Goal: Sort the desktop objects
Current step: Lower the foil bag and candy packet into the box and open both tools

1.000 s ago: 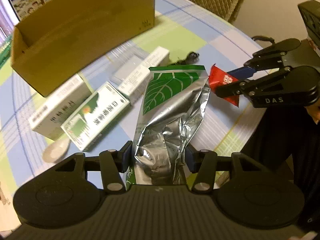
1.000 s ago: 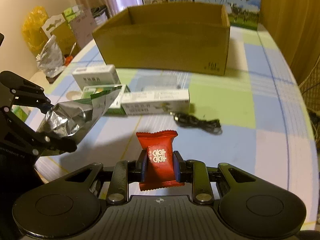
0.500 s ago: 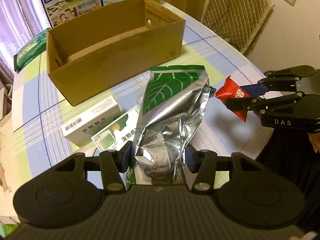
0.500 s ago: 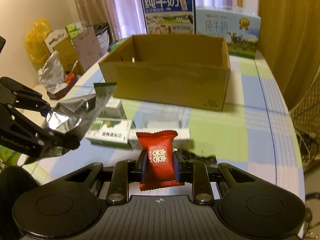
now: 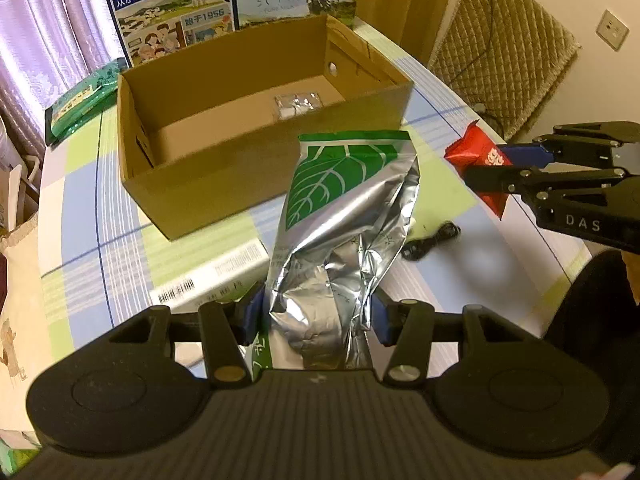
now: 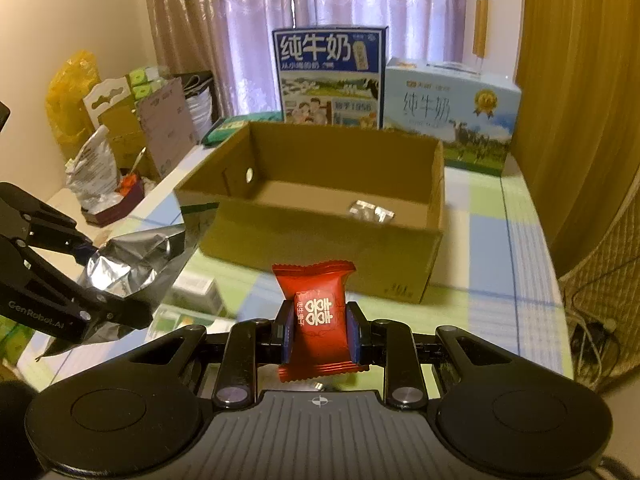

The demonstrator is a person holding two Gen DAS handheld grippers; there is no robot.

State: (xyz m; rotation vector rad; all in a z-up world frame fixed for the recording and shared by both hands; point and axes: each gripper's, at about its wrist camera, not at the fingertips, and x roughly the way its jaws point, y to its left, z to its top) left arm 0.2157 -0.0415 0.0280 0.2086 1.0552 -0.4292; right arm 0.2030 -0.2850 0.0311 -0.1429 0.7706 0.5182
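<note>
The left gripper pinches a crumpled foil pouch low; the right gripper clamps a red candy. Ahead of both jaws waits the cardboard box. The floppy pouch may catch the rim, probably spilling outside.

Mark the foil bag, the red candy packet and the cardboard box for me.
foil bag (image 5: 340,216), left wrist view, crumpled silver middle.
red candy packet (image 6: 318,312), right wrist view, printed front face.
cardboard box (image 6: 320,248), right wrist view, near outer wall.
</note>
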